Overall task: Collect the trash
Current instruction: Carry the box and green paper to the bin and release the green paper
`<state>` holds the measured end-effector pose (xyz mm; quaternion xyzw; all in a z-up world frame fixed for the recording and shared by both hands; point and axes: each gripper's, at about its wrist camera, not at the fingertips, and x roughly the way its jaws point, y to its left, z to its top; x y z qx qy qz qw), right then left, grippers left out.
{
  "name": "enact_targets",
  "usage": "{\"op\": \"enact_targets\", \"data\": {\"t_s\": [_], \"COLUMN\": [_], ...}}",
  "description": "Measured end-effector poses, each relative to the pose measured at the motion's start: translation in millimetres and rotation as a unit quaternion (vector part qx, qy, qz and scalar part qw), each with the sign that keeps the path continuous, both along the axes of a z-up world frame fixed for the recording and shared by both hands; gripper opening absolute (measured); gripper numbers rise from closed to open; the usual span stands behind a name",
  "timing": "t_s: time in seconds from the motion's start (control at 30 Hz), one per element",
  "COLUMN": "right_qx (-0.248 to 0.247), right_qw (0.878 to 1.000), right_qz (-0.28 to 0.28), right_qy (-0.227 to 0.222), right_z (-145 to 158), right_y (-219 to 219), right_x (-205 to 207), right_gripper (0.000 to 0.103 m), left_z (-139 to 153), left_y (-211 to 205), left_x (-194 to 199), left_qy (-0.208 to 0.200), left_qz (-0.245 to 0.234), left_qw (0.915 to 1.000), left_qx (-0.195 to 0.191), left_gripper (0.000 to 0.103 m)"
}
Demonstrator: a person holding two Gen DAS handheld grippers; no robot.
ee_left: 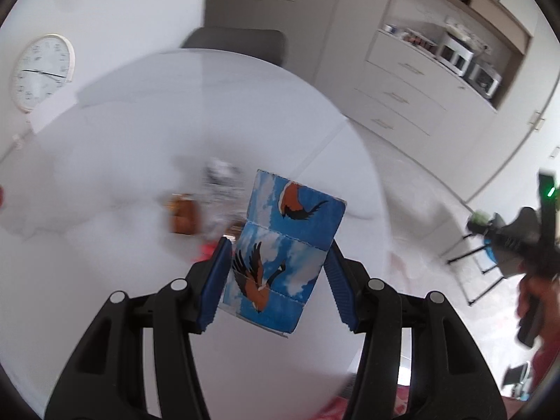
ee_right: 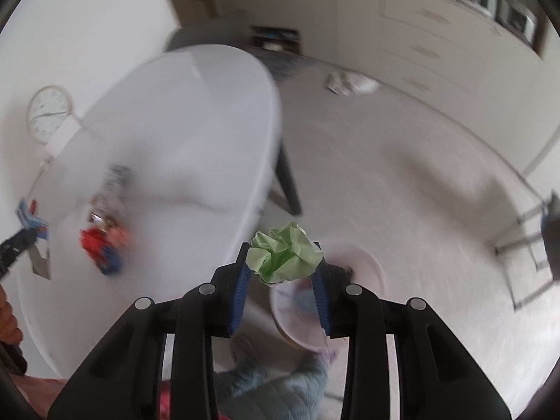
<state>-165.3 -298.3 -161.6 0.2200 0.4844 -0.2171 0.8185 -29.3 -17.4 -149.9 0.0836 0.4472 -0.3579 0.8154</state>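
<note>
My left gripper (ee_left: pixel 278 255) is shut on a flattened blue carton printed with birds (ee_left: pixel 285 248) and holds it above the white table (ee_left: pixel 140 140). My right gripper (ee_right: pixel 283 262) is shut on a crumpled green paper ball (ee_right: pixel 284 253) and holds it off the table's edge, above a pale pink bin (ee_right: pixel 371 266) on the floor. The bin holds some trash. More trash lies blurred on the table: a red and blue wrapper (ee_right: pixel 103 245), a silvery wrapper (ee_right: pixel 115 178) and a brown item (ee_left: pixel 183 215). The right gripper also shows in the left wrist view (ee_left: pixel 490 225).
A round white clock (ee_left: pixel 42 71) leans at the table's far left. A grey chair (ee_left: pixel 234 42) stands behind the table. Cabinets with appliances (ee_left: pixel 455 56) line the right wall. A crumpled bag (ee_right: pixel 350 84) lies on the floor. A dark table leg (ee_right: pixel 288 182) stands near the bin.
</note>
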Motion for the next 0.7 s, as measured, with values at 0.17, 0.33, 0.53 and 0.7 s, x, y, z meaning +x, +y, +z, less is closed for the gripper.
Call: {"op": "enact_targets", "data": {"t_s": [0.17, 0.33, 0.53, 0.7], "right_qx": [0.036, 0.07, 0.118, 0.115], "right_qw": [0.999, 0.997, 0.988, 0.989], "right_qz": [-0.035, -0.006, 0.041, 0.032], "right_qy": [0.003, 0.029, 0.088, 0.083], "right_z": [-33.2, -94.3, -178.9, -174.6], "right_y": [-27.9, -49.3, -59.4, -75.6], "right_x": [-51.0, -54.5, -36.2, -45.6], "right_gripper": [0.035, 0.036, 0.065, 0.078], "left_z": [1.5, 1.4, -4.6, -17.3], "left_y": [-45.4, -91.8, -145.2, -185.8], "left_x": [-31.9, -59.1, -87.2, -108.2], "left_qy": [0.006, 0.016, 0.016, 0.013], "left_qz": [-0.028, -0.049, -0.079, -0.114], "left_qw": [0.9996, 0.9985, 0.9959, 0.9911], "left_qx": [0.008, 0.017, 0.042, 0.068], "left_gripper": [0.053, 0.053, 0.053, 0.053]}}
